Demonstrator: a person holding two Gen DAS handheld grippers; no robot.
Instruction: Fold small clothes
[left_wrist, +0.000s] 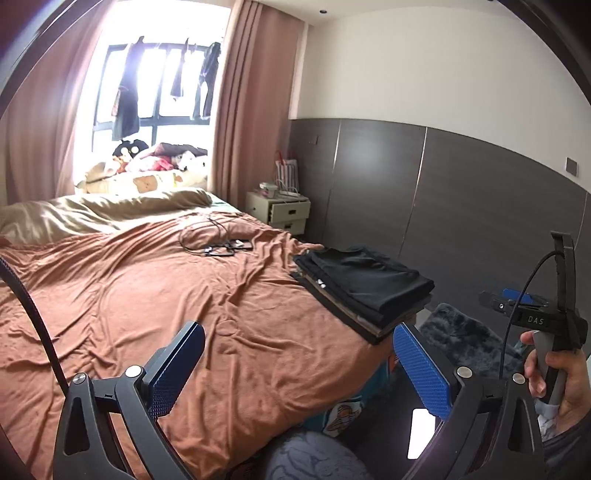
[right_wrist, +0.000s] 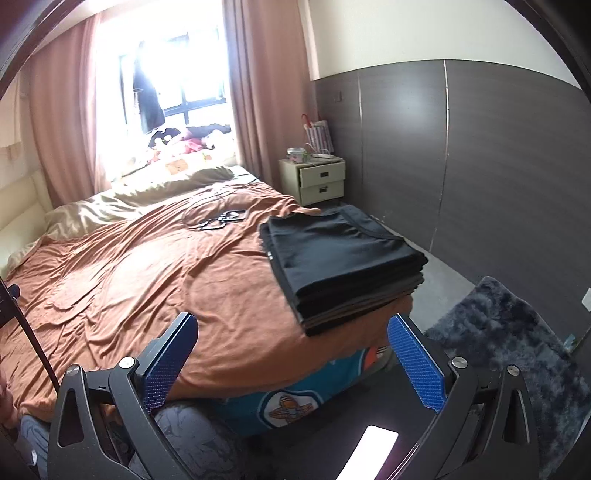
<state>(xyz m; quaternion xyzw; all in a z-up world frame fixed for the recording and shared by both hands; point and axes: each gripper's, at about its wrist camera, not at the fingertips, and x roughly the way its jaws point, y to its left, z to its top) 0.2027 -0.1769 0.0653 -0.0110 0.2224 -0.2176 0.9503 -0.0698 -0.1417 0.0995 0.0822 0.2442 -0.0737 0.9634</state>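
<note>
Both grippers: I see the left gripper (left_wrist: 297, 365) and the right gripper (right_wrist: 291, 354) spread wide with nothing between the blue pads, hanging above the near edge of the bed (left_wrist: 147, 295).
Clothes: a pile of dark folded clothes (right_wrist: 340, 254) sits at the bed's right corner, squared and stacked, I judge to keep the middle free as a folding surface.
Unfolded item: none that I can find on the orange sheet (right_wrist: 147, 266); only a loop of cable (left_wrist: 218, 236) lies farther up, well apart from the pile.
Right hand: it grips the handle (left_wrist: 554, 369) at the edge of the left view, beside the bed.
Stage: I judge the pile finished or waiting on another piece.
Risk: the stack overhangs the corner slightly; a nudge could tip it toward the rug (right_wrist: 509, 343).
</note>
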